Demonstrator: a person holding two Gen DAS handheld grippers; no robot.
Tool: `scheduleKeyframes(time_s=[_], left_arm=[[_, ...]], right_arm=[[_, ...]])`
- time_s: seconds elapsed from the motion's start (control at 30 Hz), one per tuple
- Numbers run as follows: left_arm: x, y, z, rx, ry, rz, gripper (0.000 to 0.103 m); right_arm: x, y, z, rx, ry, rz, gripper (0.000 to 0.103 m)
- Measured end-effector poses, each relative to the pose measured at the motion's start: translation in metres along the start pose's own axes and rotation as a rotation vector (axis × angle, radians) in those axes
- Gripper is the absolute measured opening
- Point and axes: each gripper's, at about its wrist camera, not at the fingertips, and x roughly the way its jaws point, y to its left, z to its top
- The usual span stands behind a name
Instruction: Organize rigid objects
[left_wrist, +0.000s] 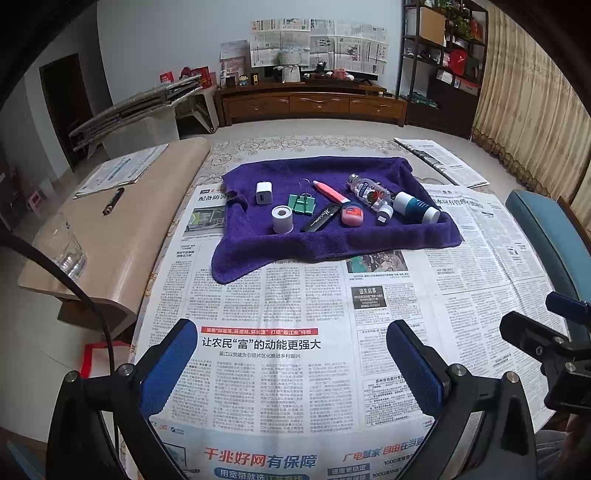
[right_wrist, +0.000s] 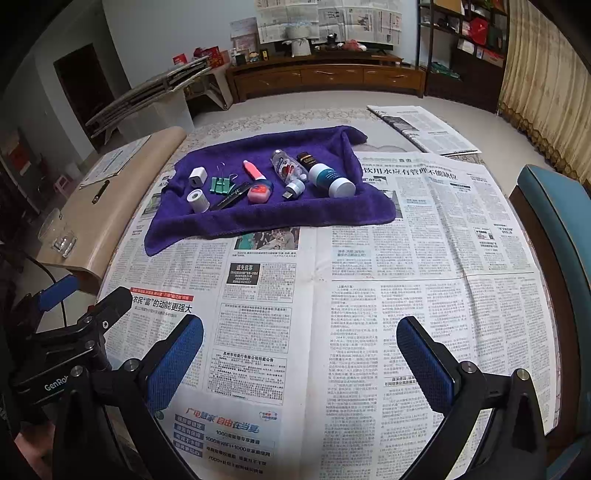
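On the purple towel (left_wrist: 332, 243): small rigid objects in a loose cluster, newspaper (left_wrist: 280, 306) beneath.
Left gripper (left_wrist: 291, 365) and right gripper (right_wrist: 300, 363) both hang over the newspaper on the near side of the towel, fingers spread wide, nothing between them. On the towel: white charger (left_wrist: 263, 192), white tape roll (left_wrist: 282, 219), green binder clips (left_wrist: 302, 204), pink tube (left_wrist: 330, 191), clear bottle (left_wrist: 367, 191), teal-and-white bottle (left_wrist: 415, 207).

Wall: pale blue-grey wall (left_wrist: 166, 44), newspaper sheets (left_wrist: 317, 44) taped upper centre | Furniture: low wooden cabinet (left_wrist: 310, 105) below them; dark shelving unit (left_wrist: 443, 62) upper right | Window side: beige curtain (left_wrist: 532, 122) far right | Door: dark doorway (left_wrist: 64, 103) upper left | Floor: light floor (left_wrist: 332, 127) | Seat: teal chair (left_wrist: 546, 236) right edge | Light: dim, even.
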Motion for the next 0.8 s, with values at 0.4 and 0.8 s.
scheduleKeyframes(time_s=[0.4,0.8], left_arm=[[-0.008,0.002,0.002,-0.006,0.002,0.013,0.103],[0.003,0.001,0.011,-0.019,-0.002,-0.045,0.103]], right_arm=[[-0.008,0.000,0.009,0.011,0.002,0.020,0.103],[-0.003,-0.008,0.016,0.007,-0.013,-0.037,0.103]])
